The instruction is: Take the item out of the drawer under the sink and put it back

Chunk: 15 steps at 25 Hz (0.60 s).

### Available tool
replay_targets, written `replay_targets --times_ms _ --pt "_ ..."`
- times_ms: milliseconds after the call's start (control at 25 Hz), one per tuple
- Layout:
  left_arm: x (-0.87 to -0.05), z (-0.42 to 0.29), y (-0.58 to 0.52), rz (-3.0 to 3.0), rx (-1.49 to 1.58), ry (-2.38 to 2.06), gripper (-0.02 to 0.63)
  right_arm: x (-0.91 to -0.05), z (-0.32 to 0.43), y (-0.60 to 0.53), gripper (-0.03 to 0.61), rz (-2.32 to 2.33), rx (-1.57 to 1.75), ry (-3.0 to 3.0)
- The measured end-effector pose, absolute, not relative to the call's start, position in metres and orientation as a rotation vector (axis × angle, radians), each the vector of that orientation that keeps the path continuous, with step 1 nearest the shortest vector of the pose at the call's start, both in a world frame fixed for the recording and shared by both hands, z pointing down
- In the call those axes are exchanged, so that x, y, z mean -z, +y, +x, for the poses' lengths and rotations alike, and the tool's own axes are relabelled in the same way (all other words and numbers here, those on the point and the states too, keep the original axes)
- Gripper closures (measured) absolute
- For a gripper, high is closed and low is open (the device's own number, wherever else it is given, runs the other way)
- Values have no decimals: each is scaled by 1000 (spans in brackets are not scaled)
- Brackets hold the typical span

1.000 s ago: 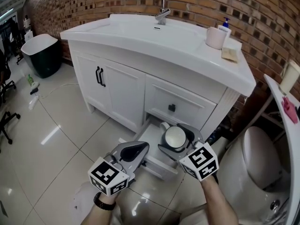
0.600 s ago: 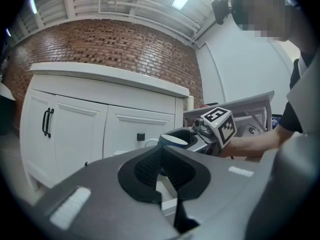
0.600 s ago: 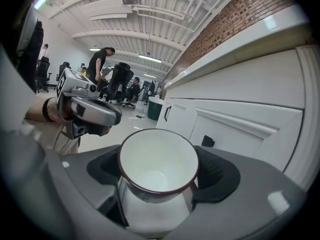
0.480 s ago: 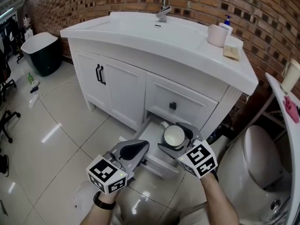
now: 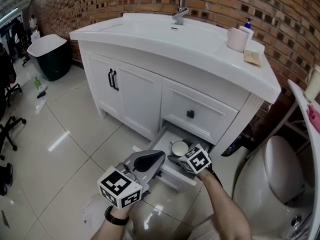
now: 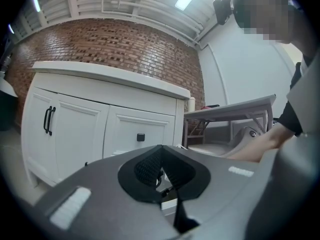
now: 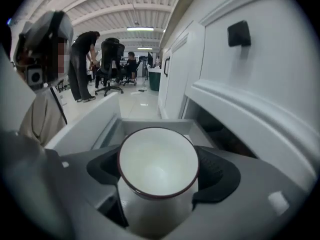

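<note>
A white cup with a dark rim (image 7: 157,166) sits between the jaws of my right gripper (image 7: 159,176), whose pads press on its two sides. In the head view the cup (image 5: 178,147) hangs low inside the open bottom drawer (image 5: 153,145) of the white sink cabinet, with the right gripper (image 5: 178,153) reaching in from the front. The drawer's grey inner wall (image 7: 102,121) rises just past the cup. My left gripper (image 5: 150,160) hovers shut and empty in front of the drawer's left corner; its closed pads (image 6: 148,168) point at the cabinet.
Above the open drawer is a closed drawer with a black knob (image 5: 190,114). Cupboard doors with black handles (image 5: 113,80) lie to the left. A pink cup (image 5: 237,39) stands on the countertop. A toilet (image 5: 280,176) stands close on the right, a dark bin (image 5: 47,56) far left.
My right gripper has carried the cup down and forward, from above the drawer's front into the drawer. The left gripper has stayed about where it was.
</note>
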<state>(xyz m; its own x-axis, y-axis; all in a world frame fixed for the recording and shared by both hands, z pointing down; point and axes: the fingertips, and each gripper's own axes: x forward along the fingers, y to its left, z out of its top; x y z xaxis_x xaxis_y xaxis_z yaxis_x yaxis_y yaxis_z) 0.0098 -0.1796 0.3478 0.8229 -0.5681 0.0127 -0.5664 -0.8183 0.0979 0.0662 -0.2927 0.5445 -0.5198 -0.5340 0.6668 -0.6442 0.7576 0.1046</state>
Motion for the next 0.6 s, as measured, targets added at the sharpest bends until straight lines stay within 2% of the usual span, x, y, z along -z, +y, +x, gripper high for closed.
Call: replay_targets --times_ms 120,280,400,480,600 --pt "-349 9 -181 2890 44 -920 600 -564 66 -295 160 852 -201 -2198" --pt "-348 7 -181 2887 51 -918 600 -550 60 -295 155 872 -224 -2273" --pt "-345 3 -181 2874 89 -911 600 -506 54 -288 137 887 -214 -2415" --pt "-342 1 -181 2865 122 -896 600 -464 55 -280 100 939 -245 -2570" --pt "-338 -1 -180 2852 169 -865 600 -411 69 -265 111 1063 -256 -2728"
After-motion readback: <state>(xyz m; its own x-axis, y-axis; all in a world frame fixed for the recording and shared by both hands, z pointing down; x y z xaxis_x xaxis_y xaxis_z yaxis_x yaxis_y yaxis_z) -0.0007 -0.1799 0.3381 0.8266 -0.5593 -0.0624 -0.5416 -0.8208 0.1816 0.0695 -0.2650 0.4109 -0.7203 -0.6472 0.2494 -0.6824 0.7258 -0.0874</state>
